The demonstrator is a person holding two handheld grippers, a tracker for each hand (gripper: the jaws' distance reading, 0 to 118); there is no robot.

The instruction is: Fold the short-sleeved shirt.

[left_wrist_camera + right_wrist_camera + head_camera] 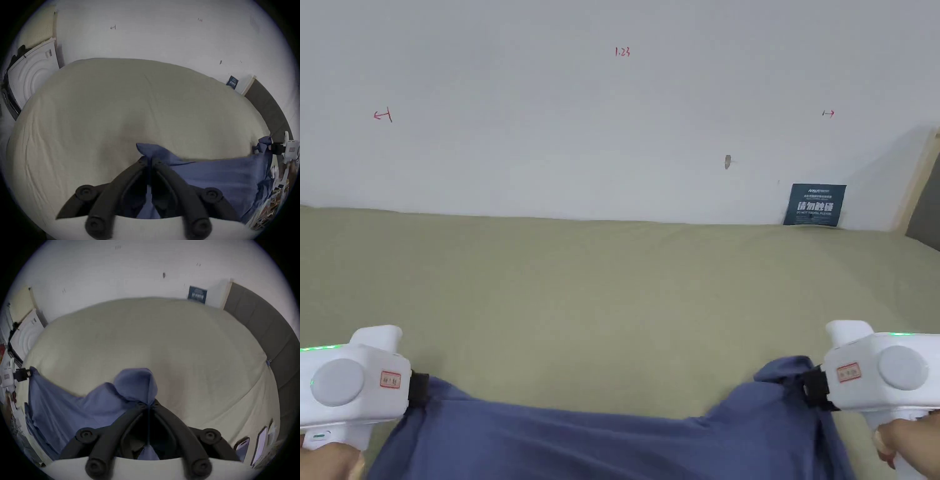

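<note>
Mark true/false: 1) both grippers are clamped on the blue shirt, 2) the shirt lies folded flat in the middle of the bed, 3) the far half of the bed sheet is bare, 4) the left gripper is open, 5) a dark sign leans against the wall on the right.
1) True. The left gripper and the right gripper each have both jaws pressed on the blue shirt.
2) False. It hangs stretched between the two grippers at the near edge, not folded.
3) True. The far part of the bed sheet has nothing on it.
4) False. Its jaws are closed on the shirt fabric.
5) True. The dark sign stands at the wall on the right.
</note>
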